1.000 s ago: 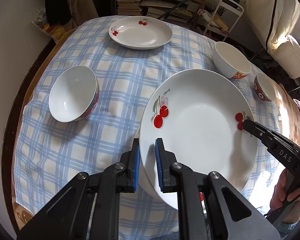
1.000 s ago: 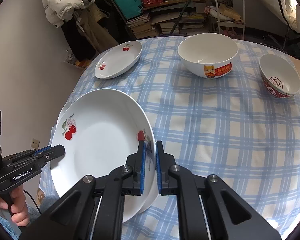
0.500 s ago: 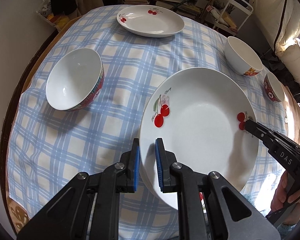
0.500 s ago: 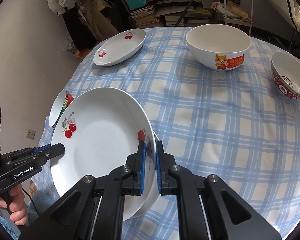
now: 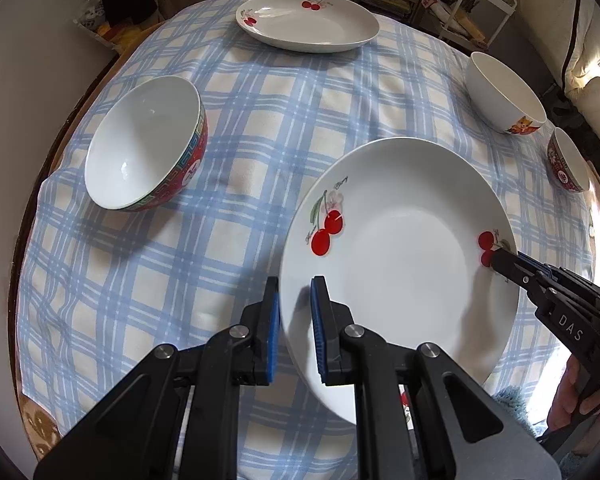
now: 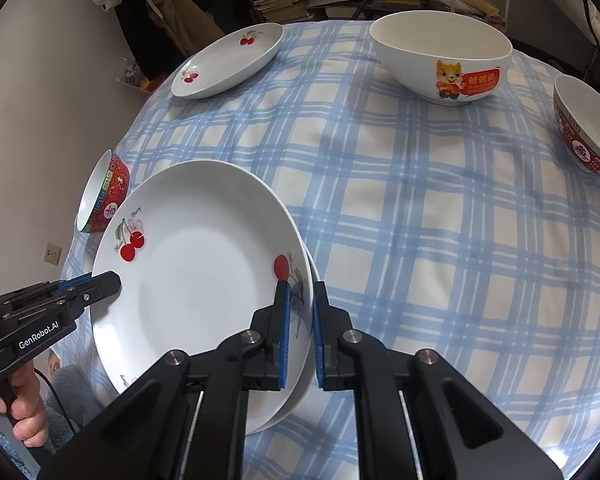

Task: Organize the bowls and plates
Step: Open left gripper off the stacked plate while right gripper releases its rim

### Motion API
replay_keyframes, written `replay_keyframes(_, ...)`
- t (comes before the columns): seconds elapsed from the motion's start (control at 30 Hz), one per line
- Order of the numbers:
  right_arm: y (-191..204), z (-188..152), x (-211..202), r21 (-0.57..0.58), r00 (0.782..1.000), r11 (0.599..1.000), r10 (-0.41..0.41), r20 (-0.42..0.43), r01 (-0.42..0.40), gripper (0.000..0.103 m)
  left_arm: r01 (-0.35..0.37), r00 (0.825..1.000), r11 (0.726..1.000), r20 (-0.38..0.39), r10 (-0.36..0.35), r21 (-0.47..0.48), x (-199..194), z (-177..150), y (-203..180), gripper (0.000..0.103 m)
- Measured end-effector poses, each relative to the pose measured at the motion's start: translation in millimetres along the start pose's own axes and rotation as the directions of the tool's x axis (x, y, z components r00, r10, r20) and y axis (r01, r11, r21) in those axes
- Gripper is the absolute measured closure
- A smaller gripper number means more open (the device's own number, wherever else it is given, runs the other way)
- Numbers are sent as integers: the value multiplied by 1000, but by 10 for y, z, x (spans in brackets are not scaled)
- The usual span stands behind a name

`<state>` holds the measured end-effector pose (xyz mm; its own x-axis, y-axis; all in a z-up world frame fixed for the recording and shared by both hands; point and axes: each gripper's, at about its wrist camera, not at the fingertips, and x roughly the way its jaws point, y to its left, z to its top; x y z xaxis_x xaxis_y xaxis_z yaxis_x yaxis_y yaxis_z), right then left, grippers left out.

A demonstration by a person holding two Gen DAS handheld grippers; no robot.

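the scene is viewed steeply downward from close above by both fisheye cameras, each mounted behind its own tool. from the left wrist, the checked counter [image 5: 260, 128] is faced from its near left edge; from the right wrist, from the near right. the cherry plate [image 5: 400, 264] [image 6: 196, 280], at 6 o'clock, is shared by both views, each tool being seen by the other.

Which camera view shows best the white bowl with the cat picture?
The right wrist view shows the cat bowl best: it is large there, its inside, rim and side print all visible. In the left wrist view the same bowl is small, at the far right edge, and only a bit of the print shows.
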<state>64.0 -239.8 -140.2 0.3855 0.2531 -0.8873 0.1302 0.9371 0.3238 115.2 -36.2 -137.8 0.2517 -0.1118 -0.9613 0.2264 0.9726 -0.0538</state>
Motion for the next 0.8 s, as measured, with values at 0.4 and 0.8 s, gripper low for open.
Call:
replay_keyframes(0.4,22,-17,52,-20,1000,1000,-23,-15,23,91,-29,999,1000,-31,29,9,112,-20,-27,88)
replay_keyframes(0.8,41,-7,79,-30,999,999,-31,-17,31,91,-45,998,999,-51,45,7,174,-10,-31,88)
